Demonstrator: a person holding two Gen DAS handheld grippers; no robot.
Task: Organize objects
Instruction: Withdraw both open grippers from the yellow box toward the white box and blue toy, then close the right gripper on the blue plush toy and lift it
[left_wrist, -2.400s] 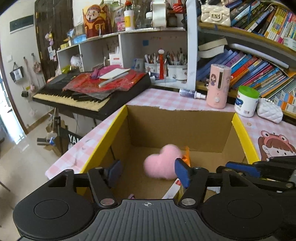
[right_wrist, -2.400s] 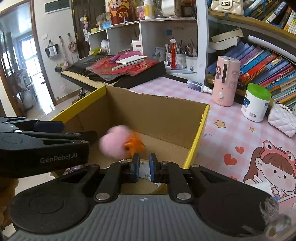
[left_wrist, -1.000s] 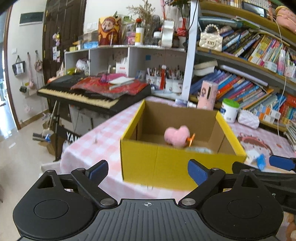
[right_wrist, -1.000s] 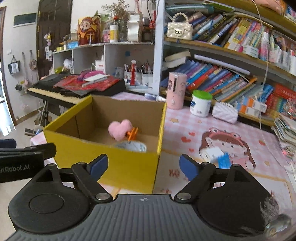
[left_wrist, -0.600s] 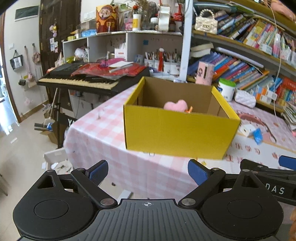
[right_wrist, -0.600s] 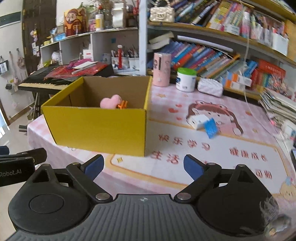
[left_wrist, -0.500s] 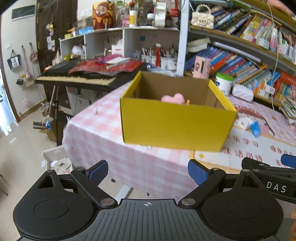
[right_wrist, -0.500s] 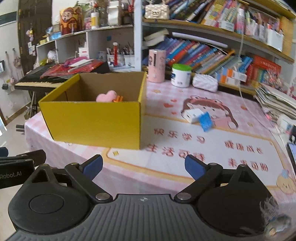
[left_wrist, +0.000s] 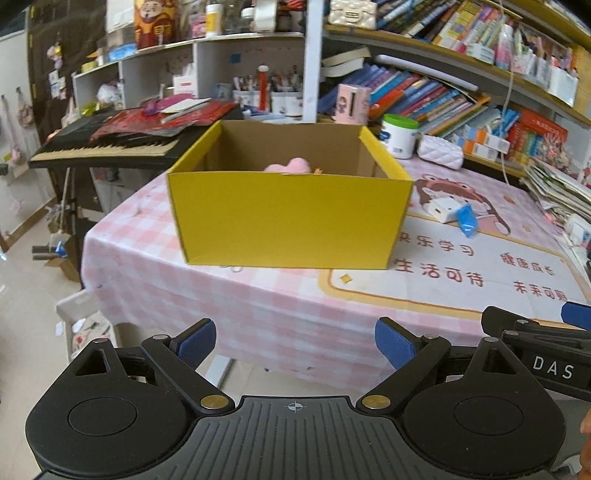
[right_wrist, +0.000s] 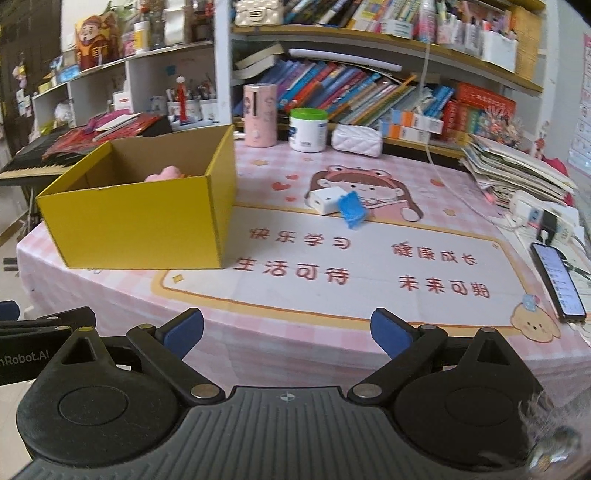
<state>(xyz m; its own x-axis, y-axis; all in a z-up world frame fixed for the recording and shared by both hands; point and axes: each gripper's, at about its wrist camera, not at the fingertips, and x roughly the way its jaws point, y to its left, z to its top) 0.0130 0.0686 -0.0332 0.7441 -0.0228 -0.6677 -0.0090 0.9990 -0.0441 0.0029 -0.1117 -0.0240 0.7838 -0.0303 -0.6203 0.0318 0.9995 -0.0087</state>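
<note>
Yellow box holds a pink heart; both tongs gape empty.

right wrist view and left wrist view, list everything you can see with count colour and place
cardboard box: one, yellow, left part of the table
plush heart: one, pink, inside the box, mostly hidden by its wall
small box: one, white, on the mat's cartoon girl
packet: one, blue, leaning against the small box
table mat: one, pink and white with red characters
tumbler: one, pink, back of table
jar: one, white with green lid, beside the tumbler
quilted pouch: one, white, right of the jar
phone: one, dark, screen lit, right table edge
keyboard: one, black, left of the table
left hand-held gripper: open, empty
right hand-held gripper: open, empty
</note>
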